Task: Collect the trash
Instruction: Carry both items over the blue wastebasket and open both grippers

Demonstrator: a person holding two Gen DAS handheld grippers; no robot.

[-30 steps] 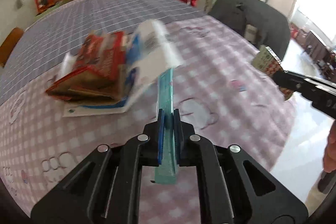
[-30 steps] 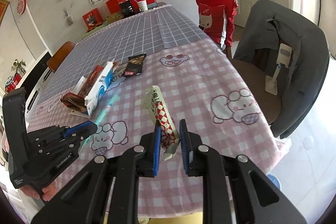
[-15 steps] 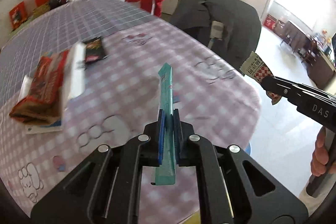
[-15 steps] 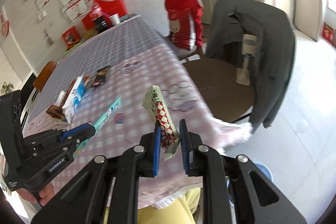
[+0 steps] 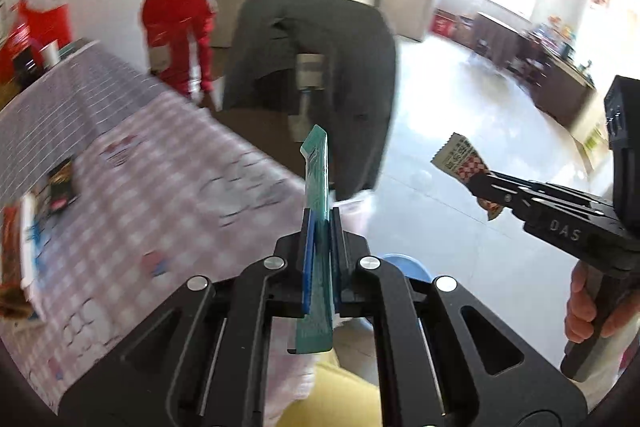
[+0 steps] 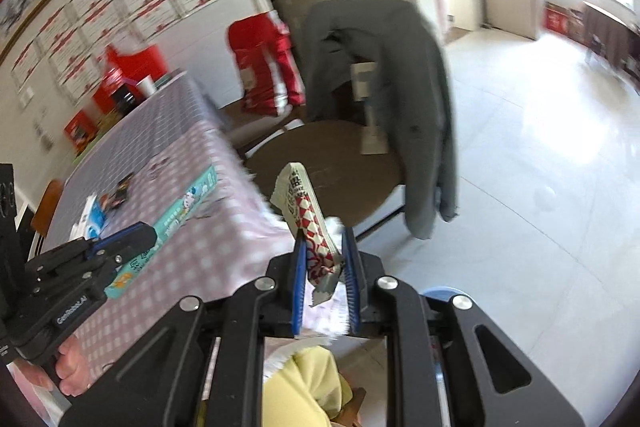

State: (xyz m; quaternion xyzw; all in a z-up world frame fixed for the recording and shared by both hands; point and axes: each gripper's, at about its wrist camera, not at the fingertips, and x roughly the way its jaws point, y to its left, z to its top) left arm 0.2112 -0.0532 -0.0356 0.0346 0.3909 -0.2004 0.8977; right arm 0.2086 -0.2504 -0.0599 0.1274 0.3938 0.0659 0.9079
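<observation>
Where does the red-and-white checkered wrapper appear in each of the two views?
Left wrist view: the red-and-white checkered wrapper is at right of centre, held by the right tongs.
Right wrist view: it is at lower centre, between the tongs' blue pads.
Shared landmark: the grey jacket over the chair.

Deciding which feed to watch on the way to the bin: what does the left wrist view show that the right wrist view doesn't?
Left wrist only: the right gripper side-on, shut on the red-checked wrapper.

Right wrist only: the printed face of the teal box in the left gripper.

Both: the pink checked table, the grey jacket on its chair, and a blue rim low behind the jaws.
</observation>
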